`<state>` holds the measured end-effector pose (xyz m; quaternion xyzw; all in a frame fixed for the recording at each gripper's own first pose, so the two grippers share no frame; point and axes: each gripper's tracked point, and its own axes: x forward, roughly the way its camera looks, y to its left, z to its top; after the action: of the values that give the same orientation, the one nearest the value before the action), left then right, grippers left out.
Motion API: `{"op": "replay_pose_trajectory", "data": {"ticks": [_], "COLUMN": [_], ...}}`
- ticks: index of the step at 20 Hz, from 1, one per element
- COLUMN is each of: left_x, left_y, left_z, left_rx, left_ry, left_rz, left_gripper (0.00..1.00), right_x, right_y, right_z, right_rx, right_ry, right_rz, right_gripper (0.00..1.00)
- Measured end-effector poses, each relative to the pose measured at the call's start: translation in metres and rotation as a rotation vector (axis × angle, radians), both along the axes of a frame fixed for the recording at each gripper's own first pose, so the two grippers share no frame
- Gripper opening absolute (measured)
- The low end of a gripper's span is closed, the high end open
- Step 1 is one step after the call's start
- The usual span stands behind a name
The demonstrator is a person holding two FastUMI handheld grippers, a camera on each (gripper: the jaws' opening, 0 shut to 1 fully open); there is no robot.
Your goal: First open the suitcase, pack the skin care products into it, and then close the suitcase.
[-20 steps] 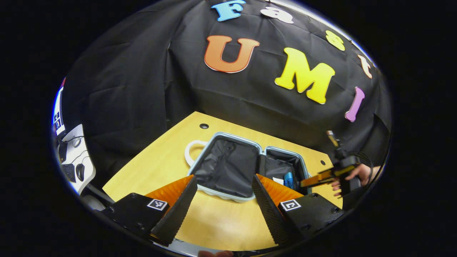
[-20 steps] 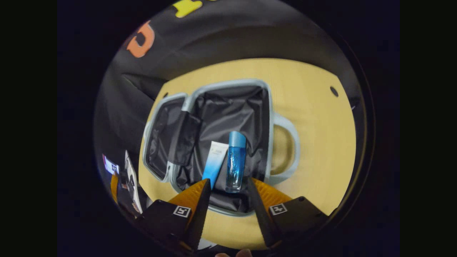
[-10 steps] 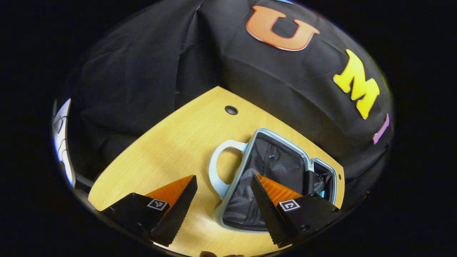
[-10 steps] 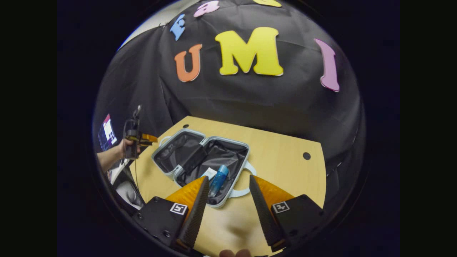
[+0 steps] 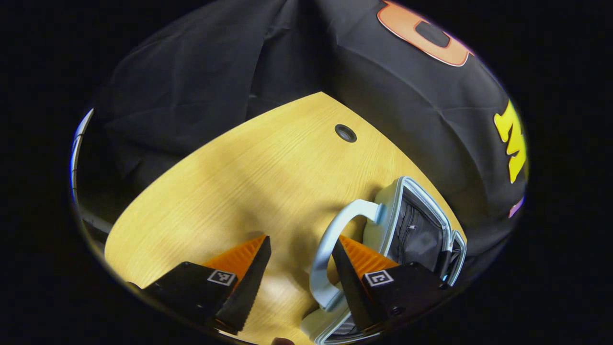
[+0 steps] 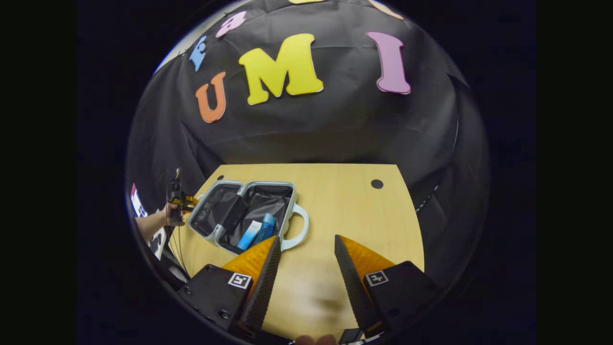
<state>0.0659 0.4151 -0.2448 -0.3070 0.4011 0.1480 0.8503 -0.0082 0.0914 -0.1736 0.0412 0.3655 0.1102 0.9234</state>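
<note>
The pale blue suitcase (image 6: 268, 183) lies open on the wooden table, both dark-lined halves facing up. In the half by the handle (image 6: 301, 227) lie a blue bottle (image 6: 266, 228) and a white-and-blue tube (image 6: 249, 235). My right gripper (image 6: 304, 239) is open, above bare table to the right of the case and back from it. In the left gripper view, the suitcase (image 5: 385, 196) sits at the lower right with its handle (image 5: 330, 249) close by. My left gripper (image 5: 300, 243) is open, its right finger against the handle loop. A hand (image 6: 155, 223) holds the left gripper (image 6: 187, 200) beyond the case's far half.
The table (image 5: 230, 191) has a round cable hole (image 5: 346, 132) near its back corner; the cable hole (image 6: 377, 183) also shows at the back right in the right gripper view. Black cloth walls stand close behind the table. A lit screen (image 6: 138, 207) shows past the table's left edge.
The left gripper has swung left and dropped close to the suitcase's handle. The right gripper has drawn back and to the right, away from the case. Both stay open.
</note>
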Motion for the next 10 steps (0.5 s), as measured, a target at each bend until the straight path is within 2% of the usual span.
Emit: {"op": "replay_pose_trajectory", "data": {"ticks": [1,3,5,8,10], "left_x": [0.003,0.007,0.009,0.009,0.007], "left_y": [-0.002,-0.004,-0.006,-0.01,-0.011], "left_z": [0.0,-0.001,0.001,0.013,0.03], "left_rx": [-0.017,-0.044,-0.056,0.003,0.079], "left_ry": [-0.006,-0.015,-0.007,-0.008,-0.015], "left_rz": [0.004,0.03,0.053,0.04,0.02], "left_gripper": [0.82,0.63,0.27,0.23,0.17], "right_x": [0.0,0.0,-0.003,-0.003,-0.004], "right_y": [-0.002,-0.004,-0.007,-0.015,-0.02], "right_z": [0.001,0.002,0.004,0.006,0.009], "right_rx": [-0.001,-0.007,-0.007,-0.023,-0.016], "right_ry": [-0.001,-0.005,-0.011,-0.043,-0.065], "right_rz": [-0.008,-0.01,-0.009,-0.029,-0.049], "right_gripper": [0.68,0.68,0.68,0.68,0.68]}}
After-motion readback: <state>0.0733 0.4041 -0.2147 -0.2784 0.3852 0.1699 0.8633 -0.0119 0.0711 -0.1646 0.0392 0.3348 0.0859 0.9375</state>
